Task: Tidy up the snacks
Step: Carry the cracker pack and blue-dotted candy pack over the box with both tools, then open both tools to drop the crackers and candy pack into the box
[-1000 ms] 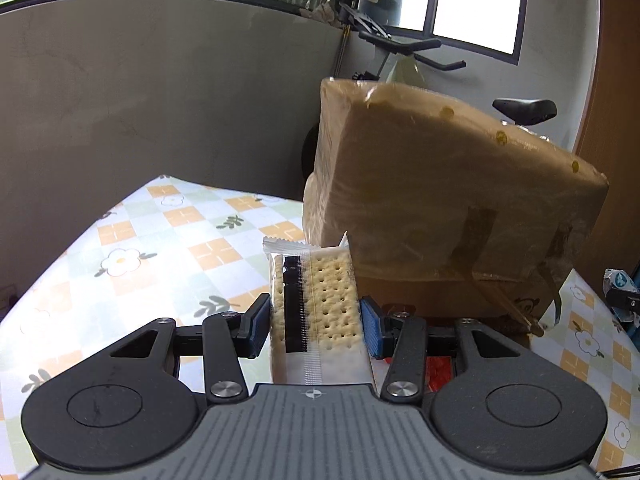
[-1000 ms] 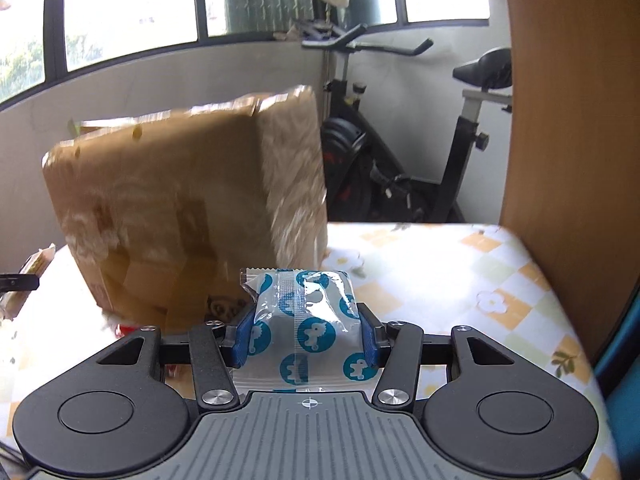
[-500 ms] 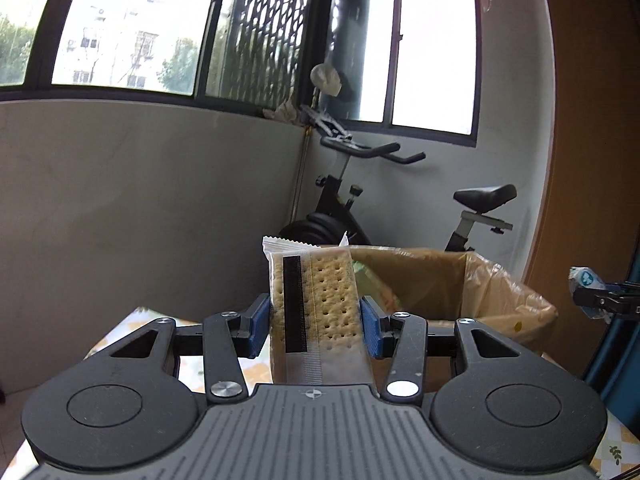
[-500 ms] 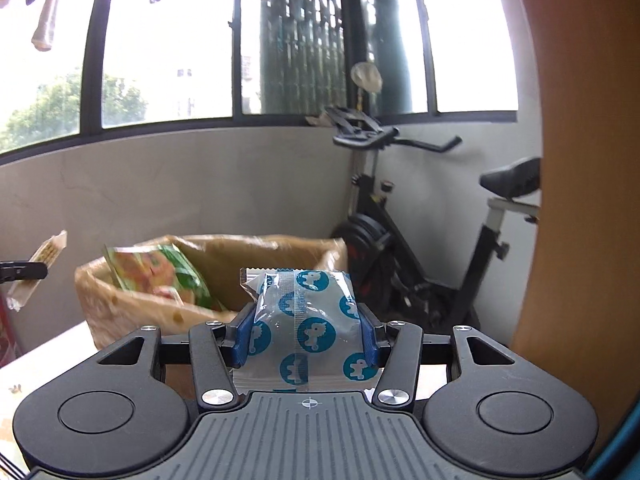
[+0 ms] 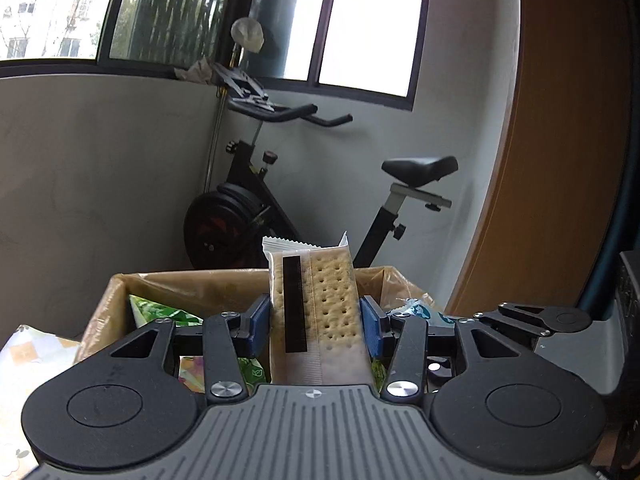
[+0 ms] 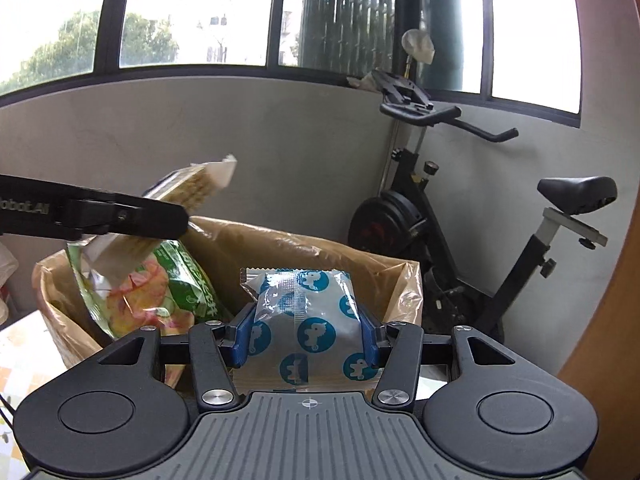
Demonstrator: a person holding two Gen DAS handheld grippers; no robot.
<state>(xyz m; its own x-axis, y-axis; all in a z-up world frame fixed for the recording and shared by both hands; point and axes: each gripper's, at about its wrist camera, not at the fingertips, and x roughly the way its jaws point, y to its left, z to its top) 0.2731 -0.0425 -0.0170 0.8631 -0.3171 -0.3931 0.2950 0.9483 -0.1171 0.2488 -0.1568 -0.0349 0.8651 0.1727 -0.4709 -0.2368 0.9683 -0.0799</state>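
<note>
The left tongs (image 5: pixel 316 322) clamp a clear-wrapped, pitted cracker pack (image 5: pixel 320 304) upright; the right tongs (image 6: pixel 306 334) pinch a glossy blue-dotted pouch (image 6: pixel 308 320). Both hang above the open, plastic-lined cardboard box (image 6: pixel 320 252), which holds a crinkled green bag (image 6: pixel 176 284).

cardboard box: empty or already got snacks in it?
Not empty. The cardboard box stands open-topped, and a green snack bag leans inside against its left wall. How full it is below that, cannot tell.
</note>
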